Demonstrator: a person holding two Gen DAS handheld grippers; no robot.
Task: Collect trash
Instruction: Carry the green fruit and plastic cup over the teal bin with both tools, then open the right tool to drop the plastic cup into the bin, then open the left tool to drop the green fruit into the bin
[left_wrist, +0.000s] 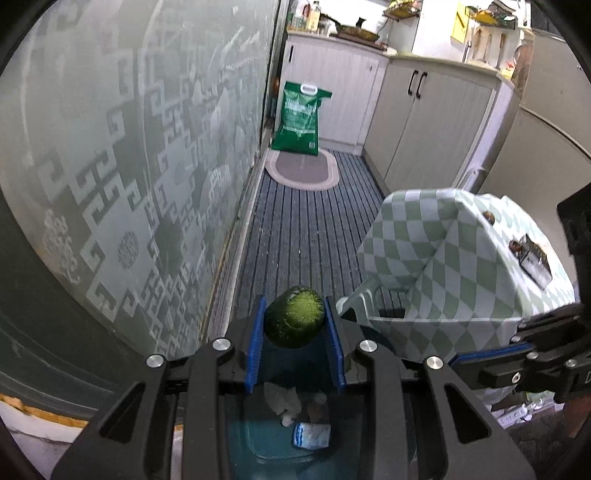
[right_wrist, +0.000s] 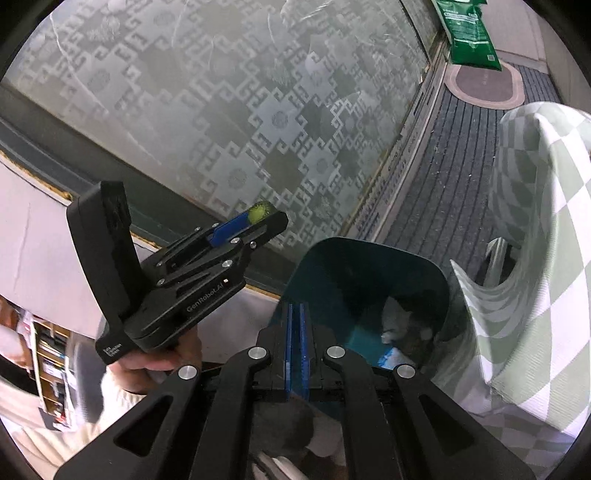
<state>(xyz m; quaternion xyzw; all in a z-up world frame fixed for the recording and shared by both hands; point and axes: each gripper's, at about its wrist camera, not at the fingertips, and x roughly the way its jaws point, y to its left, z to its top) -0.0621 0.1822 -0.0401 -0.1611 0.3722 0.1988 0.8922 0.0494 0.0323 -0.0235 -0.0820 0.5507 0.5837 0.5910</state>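
Along the left ran a frosted glass door (left_wrist: 122, 155) patterned with pale key-fret shapes, its lower frame meeting a dark ribbed floor mat (left_wrist: 306, 236). In the left wrist view the left gripper (left_wrist: 294, 323) was clamped on a dark green piece of fruit rind (left_wrist: 294, 321), its blue pads (left_wrist: 255, 350) pressing on either side, and it hung above the open blue trash bin (left_wrist: 273, 439). Inside the bin lay crumpled white paper (left_wrist: 282, 400) and a small blue-and-white packet (left_wrist: 312, 435). Beyond, at the far end of the mat, a green sack (left_wrist: 300, 118) stood upright on an oval rug (left_wrist: 301, 170) against white cabinets (left_wrist: 424, 122). To the right stood a table under a green-and-white checked cloth (left_wrist: 424, 251), just beside the bin. At the far right edge was the right gripper (left_wrist: 480, 357); in its own view, its blue pads were pressed together with nothing between them, pointing down at the bin's near rim.
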